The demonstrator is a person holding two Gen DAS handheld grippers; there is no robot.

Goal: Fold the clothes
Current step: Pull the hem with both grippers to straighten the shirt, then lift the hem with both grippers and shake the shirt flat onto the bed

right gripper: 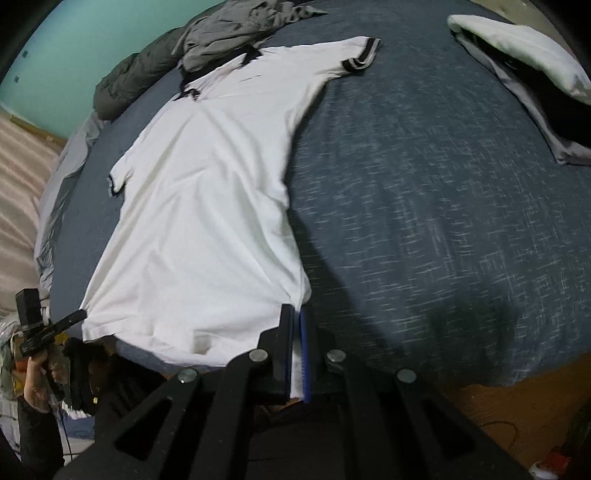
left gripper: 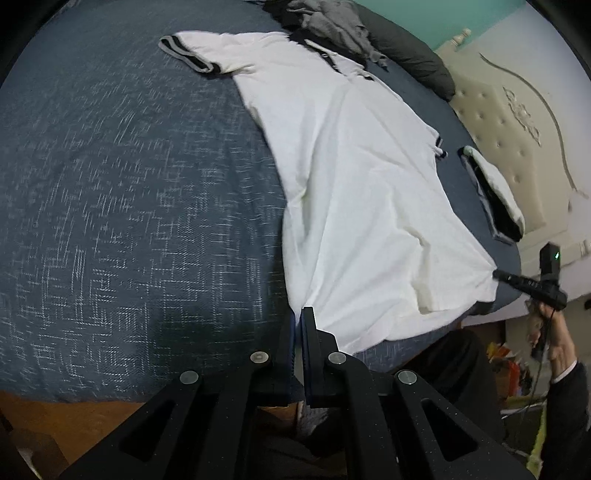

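Hem corners of the white polo shirt (left gripper: 354, 184) are the two grasp points shown. My left gripper (left gripper: 298, 321) is clamped narrow on the left hem corner; in the left wrist view the cloth gathers into creases that run to the fingertips. My right gripper (right gripper: 295, 314) is likewise pinched on the right hem corner, with a strip of white fabric visible between its pads. Each gripper also appears at the edge of the other's view, fingers meeting the opposite corner of the hem.

The shirt lies flat on the blue bedspread (left gripper: 129, 203), hem at the near edge of the bed, collar at the far end. Its long axis therefore runs straight away from both sets of fingers, hem to collar, and the two hands stand about equally near, one per corner. I judge that the coming fold turns on this: the hem would be carried forward along that axis toward the collar, both corners kept level so the edge stays square.

Beyond the collar lies a grey crumpled garment (left gripper: 332, 26); to the right, well apart, a folded stack of clothes (right gripper: 524, 62). Motion blur softens the bedspread, so whether the hem is already lifted clear of it I cannot say with certainty.
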